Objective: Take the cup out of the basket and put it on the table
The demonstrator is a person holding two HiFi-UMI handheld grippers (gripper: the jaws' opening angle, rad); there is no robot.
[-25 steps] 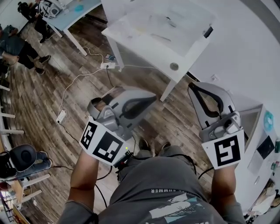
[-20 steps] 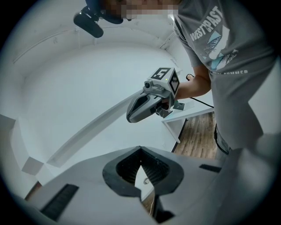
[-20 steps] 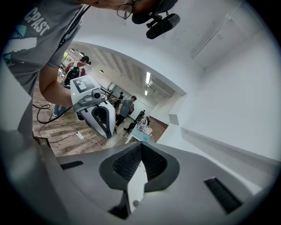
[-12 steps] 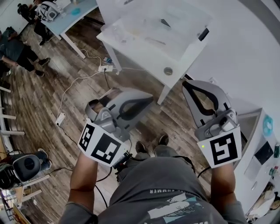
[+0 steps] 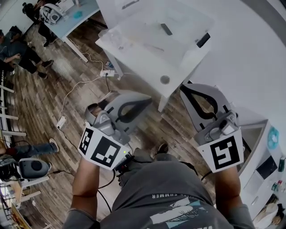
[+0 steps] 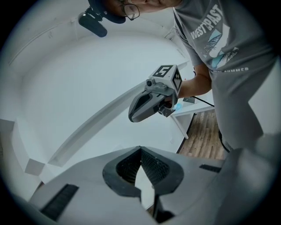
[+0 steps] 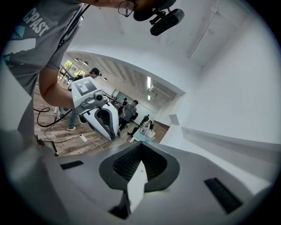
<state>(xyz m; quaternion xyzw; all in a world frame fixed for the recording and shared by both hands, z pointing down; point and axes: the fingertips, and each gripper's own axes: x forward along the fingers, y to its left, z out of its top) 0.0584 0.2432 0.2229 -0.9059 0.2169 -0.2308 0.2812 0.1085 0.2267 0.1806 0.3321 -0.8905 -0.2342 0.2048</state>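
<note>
I see no cup or basket clearly in any view. The white table (image 5: 149, 51) ahead carries faint pale shapes and a small dark object (image 5: 166, 29). My left gripper (image 5: 149, 100) is held above the wooden floor, short of the table's near edge, with its jaws shut and nothing between them. My right gripper (image 5: 183, 86) hovers beside the table's near corner, also shut and empty. In the left gripper view the jaws (image 6: 140, 148) meet at the tip, and the right gripper (image 6: 131, 117) shows beyond them. The right gripper view shows its closed jaws (image 7: 141, 145) and the left gripper (image 7: 112, 134).
A power strip with cables (image 5: 107, 72) lies on the floor by a table leg. People (image 5: 18, 49) stand at the far left near a blue-topped table (image 5: 76, 13). A white cabinet (image 5: 254, 134) stands at the right. A stool (image 5: 33, 167) is at the lower left.
The table has come nearer and lower in the head view as both grippers shifted slightly left, toward it. A person's leg has come into view at the left. Both jaws stay shut.
</note>
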